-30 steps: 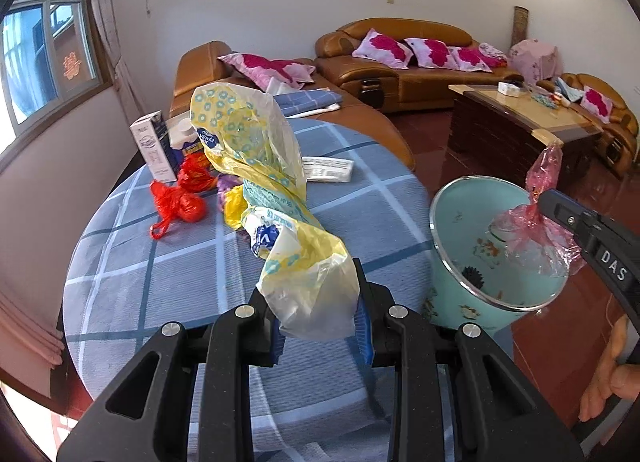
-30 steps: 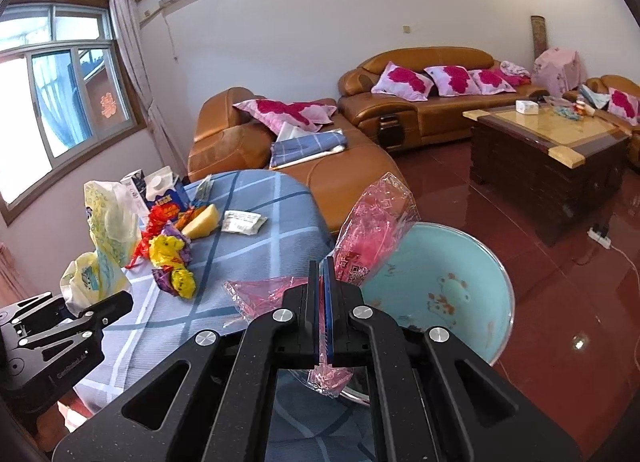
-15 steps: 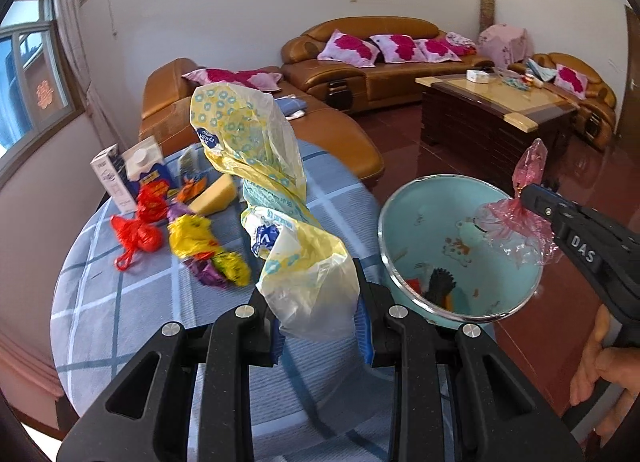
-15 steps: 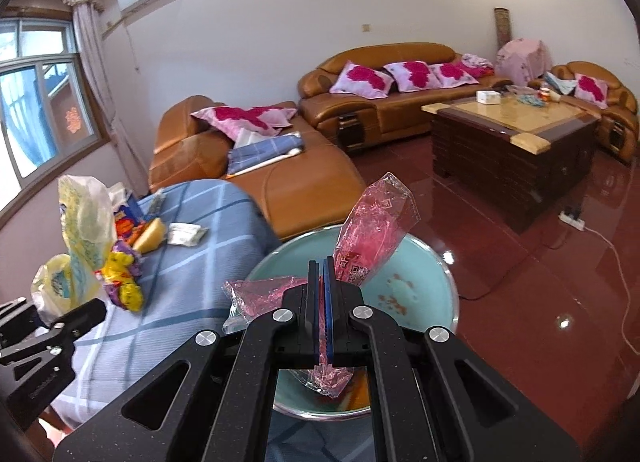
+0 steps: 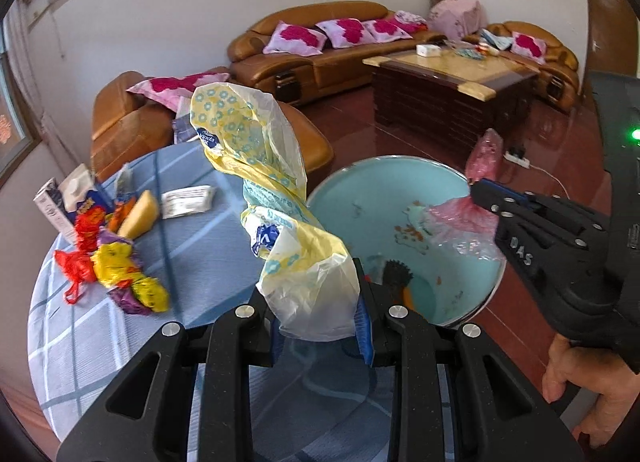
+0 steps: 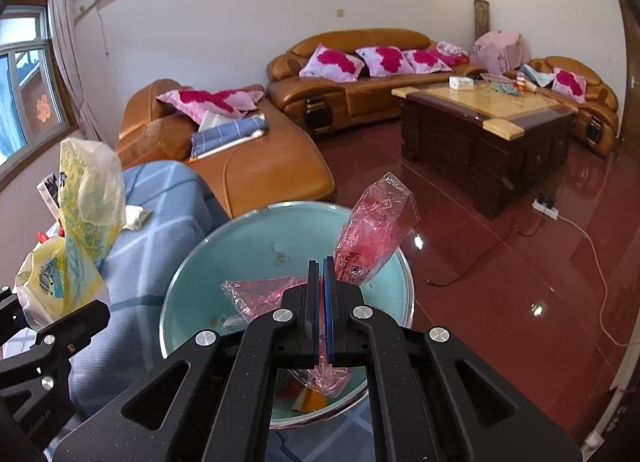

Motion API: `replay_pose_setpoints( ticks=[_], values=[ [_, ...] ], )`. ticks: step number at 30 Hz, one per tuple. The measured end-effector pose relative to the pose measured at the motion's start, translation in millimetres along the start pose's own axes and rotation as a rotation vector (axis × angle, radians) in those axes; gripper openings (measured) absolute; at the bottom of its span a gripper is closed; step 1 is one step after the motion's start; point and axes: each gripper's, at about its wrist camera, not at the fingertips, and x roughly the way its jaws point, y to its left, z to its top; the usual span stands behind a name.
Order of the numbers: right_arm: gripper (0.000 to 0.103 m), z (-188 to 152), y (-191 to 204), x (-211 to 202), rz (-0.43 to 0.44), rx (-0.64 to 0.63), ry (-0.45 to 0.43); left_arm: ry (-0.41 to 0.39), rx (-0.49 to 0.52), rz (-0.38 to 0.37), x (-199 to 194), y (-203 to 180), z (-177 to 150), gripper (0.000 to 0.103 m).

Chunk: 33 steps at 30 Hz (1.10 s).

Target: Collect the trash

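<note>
Standing upright in the left tool (image 5: 320, 326), yellow wrapper (image 5: 264, 189).

Only a couple of bits are legible tbh: "DAS" in white on the right gripper (image 5: 478, 191), and a blue "Vinda" logo on the yellow bag (image 5: 256, 165). The pink wrapper (image 6: 374, 232) has a QR code; its other print is too blurry.

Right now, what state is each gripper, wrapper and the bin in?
left gripper: shut on the yellow wrapper, beside the bin
yellow wrapper: held, standing up from the jaws, crumpled
right gripper: shut on the pink wrapper, over the bin
pink wrapper: held, not yet dropped
bin: open, some trash at the bottom
trash pile: on the table, uncollected
</note>
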Motion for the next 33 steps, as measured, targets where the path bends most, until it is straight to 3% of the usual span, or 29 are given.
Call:
replay_pose_setpoints(
  ticks=[8, 9, 11, 12, 17, 26, 27, 30, 33],
  values=[
    [0.006, -8.0, -7.0, 21.3, 0.042, 0.027, 0.075, 0.039, 0.015, -0.025, 20.2, -5.5, -3.7, 0.028],
    [0.009, -8.9, -6.6, 23.5, 0.054, 0.030, 0.085, 0.042, 0.017, -0.026, 21.4, -6.3, -4.1, 0.028],
    [0.031, -10.6, -6.3, 24.8, 0.065, 0.047, 0.092, 0.043, 0.020, -0.024, 22.6, -8.1, -4.6, 0.028],
    [0.033, -10.6, -6.0, 23.8, 0.067, 0.053, 0.086, 0.044, 0.022, -0.024, 23.4, -8.6, -3.3, 0.028],
    [0.033, -5.2, -14.1, 10.7, 0.049, 0.093, 0.029, 0.048, 0.030, -0.025, 26.6, -13.2, -2.2, 0.028],
    [0.033, -1.3, -43.9, -3.3, -0.066, 0.220, -0.033, 0.044, 0.097, -0.064, 35.9, -41.7, 7.2, 0.031],
    [0.033, -1.2, -45.8, -4.0, -0.069, 0.227, -0.035, 0.047, 0.107, -0.062, 37.3, -44.4, 7.4, 0.033],
    [0.034, -0.5, -48.9, -6.8, -0.073, 0.243, -0.043, 0.038, 0.117, -0.050, 37.2, -47.9, 8.8, 0.062],
    [0.034, 0.5, -50.2, -9.0, -0.072, 0.246, -0.052, 0.034, 0.107, -0.049, 34.1, -44.1, 8.9, 0.062]
  ],
)
